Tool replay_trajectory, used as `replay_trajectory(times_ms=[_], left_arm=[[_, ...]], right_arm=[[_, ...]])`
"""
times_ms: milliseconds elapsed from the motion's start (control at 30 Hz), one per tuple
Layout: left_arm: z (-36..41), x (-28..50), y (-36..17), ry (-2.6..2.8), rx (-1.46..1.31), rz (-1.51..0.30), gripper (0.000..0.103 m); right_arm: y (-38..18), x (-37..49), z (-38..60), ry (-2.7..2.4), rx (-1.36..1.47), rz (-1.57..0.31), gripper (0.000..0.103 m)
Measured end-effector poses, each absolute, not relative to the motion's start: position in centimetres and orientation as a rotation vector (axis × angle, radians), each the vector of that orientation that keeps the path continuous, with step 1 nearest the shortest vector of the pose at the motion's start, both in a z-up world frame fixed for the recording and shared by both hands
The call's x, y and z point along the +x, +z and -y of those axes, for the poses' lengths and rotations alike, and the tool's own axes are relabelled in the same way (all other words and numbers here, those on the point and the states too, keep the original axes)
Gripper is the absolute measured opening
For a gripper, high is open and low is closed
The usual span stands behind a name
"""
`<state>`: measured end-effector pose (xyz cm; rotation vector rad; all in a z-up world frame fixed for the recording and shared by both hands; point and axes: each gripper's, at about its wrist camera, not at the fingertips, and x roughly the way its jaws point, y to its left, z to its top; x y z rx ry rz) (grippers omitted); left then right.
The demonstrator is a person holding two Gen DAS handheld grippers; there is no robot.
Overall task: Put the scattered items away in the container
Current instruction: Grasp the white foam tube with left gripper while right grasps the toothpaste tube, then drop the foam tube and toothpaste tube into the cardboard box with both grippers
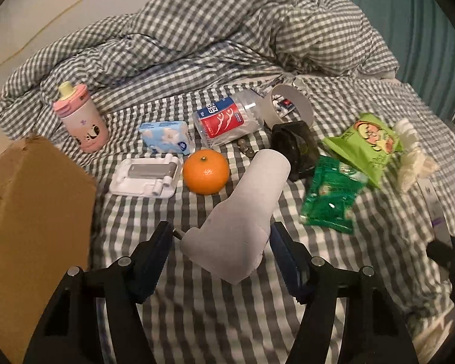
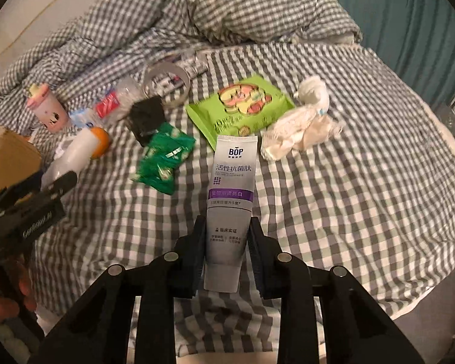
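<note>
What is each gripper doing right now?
Left gripper: closed on the white sock.
Right gripper: closed on the toothpaste tube.

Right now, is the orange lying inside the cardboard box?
No, the orange sits on the checked bedsheet beside a white tray, outside the cardboard box.

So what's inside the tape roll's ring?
Through the tape roll shows a small printed packet or card with a red patch, lying on the checked bedsheet. The roll's wall covers the rest of it.

Both hand-held grippers (image 1: pixel 220 236) (image 2: pixel 227 242) angled downward, jaws clamped.
</note>
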<state>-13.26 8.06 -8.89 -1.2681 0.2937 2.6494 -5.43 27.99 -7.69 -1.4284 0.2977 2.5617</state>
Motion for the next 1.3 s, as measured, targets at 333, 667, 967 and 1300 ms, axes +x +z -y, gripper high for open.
replay_trajectory(times_ms=[333, 667, 967, 1300], left_arm=[[-4.5, -9.3, -2.7, 2.745, -1.174, -0.203, 0.068], [6.4, -7.2, 2.3, 2.915, -1.158, -0.075, 0.068], [16.9, -7.8, 1.5, 3.083, -1.327, 0.041, 0.068], [21.2, -9.3, -1.8, 3.161, -1.558, 0.047, 0.092]], right_arm=[[-2.7, -4.4, -23.3, 2.667, -1.353, -0.190, 0.026], [1.9, -6.4, -10.3, 2.928, -1.370, -0.041, 0.026], [3.4, -9.4, 4.4, 3.162, -1.440, 0.147, 0.026], [1.1, -12.5, 10.2, 3.164, -1.553, 0.367, 0.087]])
